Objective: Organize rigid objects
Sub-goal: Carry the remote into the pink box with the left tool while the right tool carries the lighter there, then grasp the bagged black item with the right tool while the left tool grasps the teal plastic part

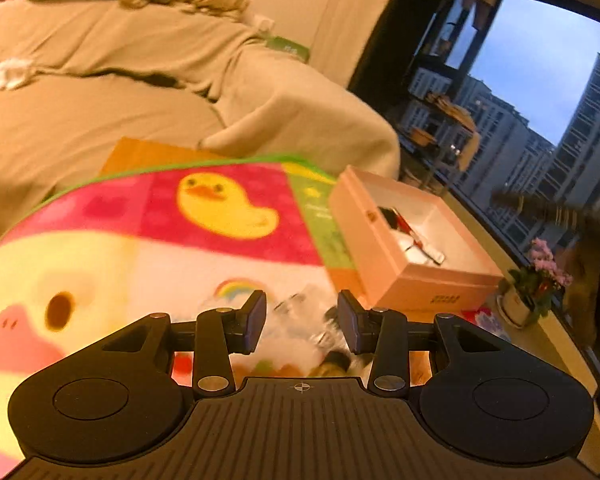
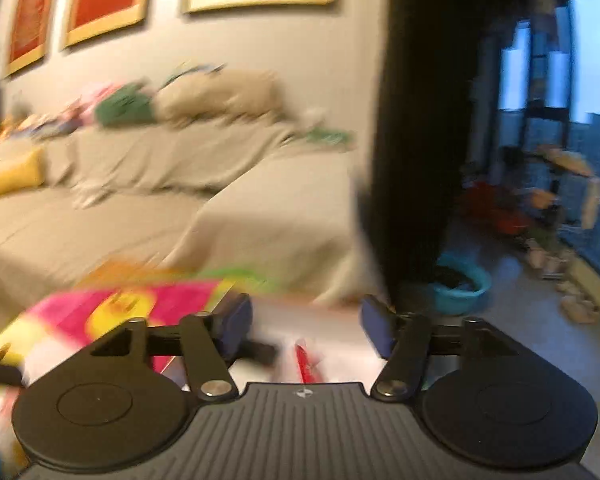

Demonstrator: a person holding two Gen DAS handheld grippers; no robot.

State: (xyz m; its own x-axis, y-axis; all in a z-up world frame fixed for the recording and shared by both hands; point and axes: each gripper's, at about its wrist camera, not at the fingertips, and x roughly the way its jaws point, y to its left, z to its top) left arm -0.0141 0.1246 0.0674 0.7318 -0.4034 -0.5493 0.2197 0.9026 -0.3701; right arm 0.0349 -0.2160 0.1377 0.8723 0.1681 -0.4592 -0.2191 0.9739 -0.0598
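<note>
My left gripper [image 1: 302, 322] is open over a duck-print cloth [image 1: 160, 240] on the table. Between and just below its fingers lie blurred clear and dark small items [image 1: 320, 336], not gripped. A pink open box [image 1: 412, 240] stands to the right front, holding a white and red item [image 1: 416, 244]. My right gripper [image 2: 306, 328] is open; the view is motion-blurred. Below its fingers show a red item [image 2: 306, 360] and the white inside of the box [image 2: 340, 332]. The duck cloth shows at the left in the right wrist view [image 2: 100, 316].
A beige covered sofa [image 1: 140, 92] stands behind the table, with cushions on top. A large window [image 1: 540, 100] is at the right, with a potted pink flower [image 1: 540, 276] on its sill. A teal basin [image 2: 460, 286] sits on the floor near the window.
</note>
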